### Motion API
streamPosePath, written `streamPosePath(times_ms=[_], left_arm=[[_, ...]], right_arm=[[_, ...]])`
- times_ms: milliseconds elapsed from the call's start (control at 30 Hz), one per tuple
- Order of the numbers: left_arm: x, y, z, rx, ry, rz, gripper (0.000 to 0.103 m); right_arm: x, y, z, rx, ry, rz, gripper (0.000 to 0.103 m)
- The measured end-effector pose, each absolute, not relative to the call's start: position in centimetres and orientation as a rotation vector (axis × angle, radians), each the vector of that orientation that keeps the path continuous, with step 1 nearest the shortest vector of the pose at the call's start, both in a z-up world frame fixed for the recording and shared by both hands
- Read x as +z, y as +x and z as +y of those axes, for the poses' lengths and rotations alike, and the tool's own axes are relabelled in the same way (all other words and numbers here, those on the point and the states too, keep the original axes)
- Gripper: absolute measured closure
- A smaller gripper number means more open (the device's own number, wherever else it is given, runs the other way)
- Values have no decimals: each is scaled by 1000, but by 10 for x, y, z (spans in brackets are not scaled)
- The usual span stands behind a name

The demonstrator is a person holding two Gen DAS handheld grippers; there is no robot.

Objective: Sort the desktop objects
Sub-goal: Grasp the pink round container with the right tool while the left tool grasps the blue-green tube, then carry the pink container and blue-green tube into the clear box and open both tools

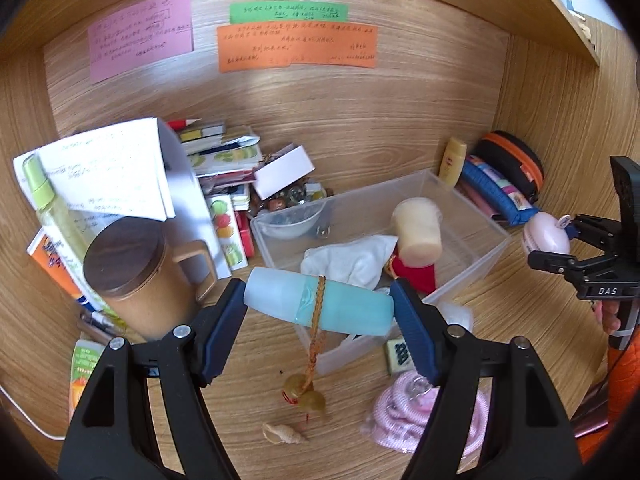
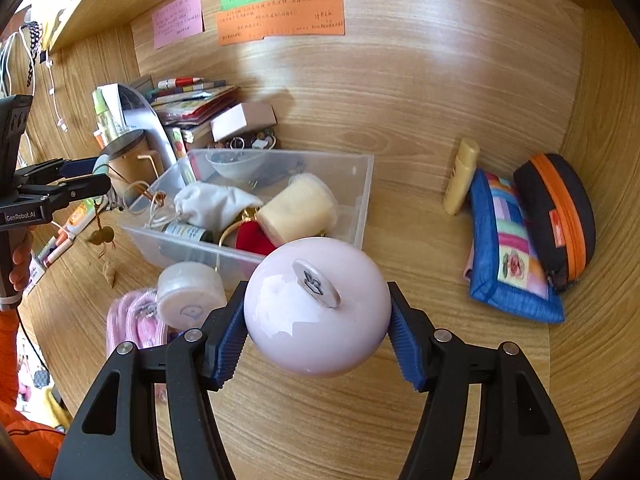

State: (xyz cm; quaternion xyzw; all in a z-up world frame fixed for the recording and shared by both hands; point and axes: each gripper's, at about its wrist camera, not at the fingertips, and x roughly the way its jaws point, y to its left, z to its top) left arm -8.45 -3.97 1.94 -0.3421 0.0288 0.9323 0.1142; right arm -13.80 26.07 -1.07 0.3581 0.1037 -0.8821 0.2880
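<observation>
My left gripper (image 1: pixel 320 308) is shut on a light blue cylinder bottle (image 1: pixel 320 300) held sideways above the near edge of a clear plastic bin (image 1: pixel 472 264). A braided cord with amber beads (image 1: pixel 306 394) hangs from the bottle. My right gripper (image 2: pixel 318 328) is shut on a round pink jar (image 2: pixel 316 308) and holds it above the desk, near the bin's (image 2: pixel 360 200) front right corner. The bin holds a white cloth (image 1: pixel 352 260), a cream cup (image 1: pixel 418 228), a red item (image 1: pixel 416 274) and a small bowl (image 1: pixel 288 224).
A lidded brown mug (image 1: pixel 140 272), papers and stacked books (image 1: pixel 216 152) crowd the left. A blue pouch (image 2: pixel 508 248), orange-zip case (image 2: pixel 560 216) and yellow tube (image 2: pixel 462 176) lie at the right. A pink cord (image 1: pixel 420 412), shell (image 1: pixel 282 434) and mahjong tile (image 1: pixel 396 354) lie near.
</observation>
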Motion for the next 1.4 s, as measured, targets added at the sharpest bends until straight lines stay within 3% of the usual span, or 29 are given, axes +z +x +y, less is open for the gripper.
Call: streamPosePath(times_ms=[467, 1033, 1400], left_arm=[[-16, -108, -38, 2630, -1138, -28, 30], [-29, -119, -16, 2541, -1177, 19, 30], [-34, -127, -16, 2469, -1200, -106, 30]], right_arm=[[-11, -153, 238, -2313, 952, 285, 43], [-20, -184, 205, -2275, 970, 311, 43], [-27, -198, 194, -2252, 1001, 330, 43]])
